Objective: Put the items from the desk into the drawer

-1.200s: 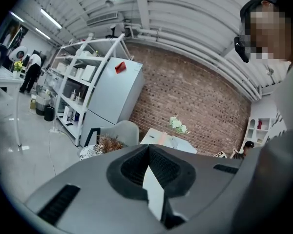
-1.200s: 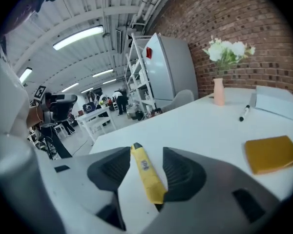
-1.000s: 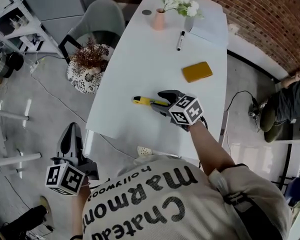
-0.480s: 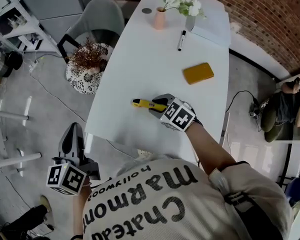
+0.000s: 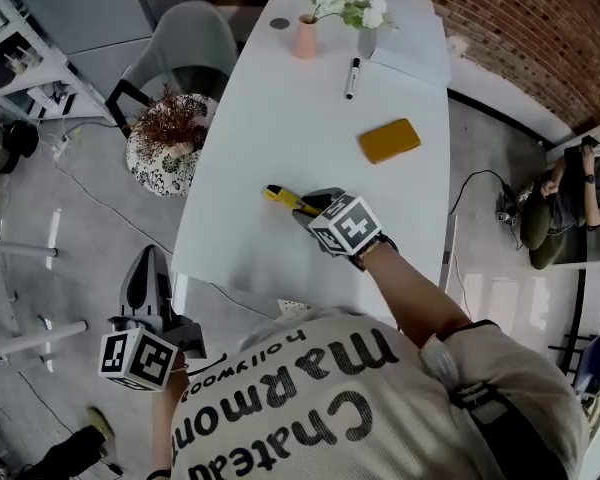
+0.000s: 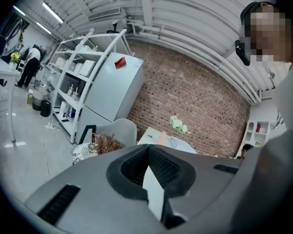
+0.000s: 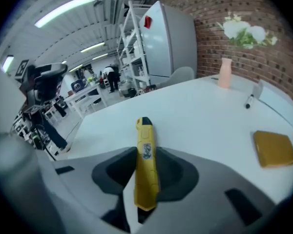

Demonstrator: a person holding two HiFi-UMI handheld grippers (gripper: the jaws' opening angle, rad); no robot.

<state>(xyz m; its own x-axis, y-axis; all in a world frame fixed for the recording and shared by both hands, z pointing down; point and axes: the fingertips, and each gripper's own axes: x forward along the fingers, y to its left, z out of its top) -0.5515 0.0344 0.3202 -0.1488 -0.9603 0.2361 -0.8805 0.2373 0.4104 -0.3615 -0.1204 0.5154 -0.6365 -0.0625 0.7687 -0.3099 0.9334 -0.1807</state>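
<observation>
Looking down on a long white desk [image 5: 280,138] in a room with a brick wall [image 5: 540,28], a grey floor [image 5: 90,218] and a grey chair [image 5: 185,38] by the desk's left edge. Near the desk's near edge, right gripper [image 5: 303,209] with jaws just closing, now pinching a yellow knife [image 5: 281,198]; further up, a yellow block [image 5: 389,140], a pen [image 5: 351,78], and a pink vase [image 5: 305,36] at the far end. Left gripper [image 5: 148,260] off the desk by its near left corner, jaws pressed together and empty; at the right, a sitting person [image 5: 565,208] cut off by the picture edge.

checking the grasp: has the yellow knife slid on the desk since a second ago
No. The yellow knife keeps its spot below-left of the yellow pad, while the jaws of the right gripper have just been closing on it.
</observation>
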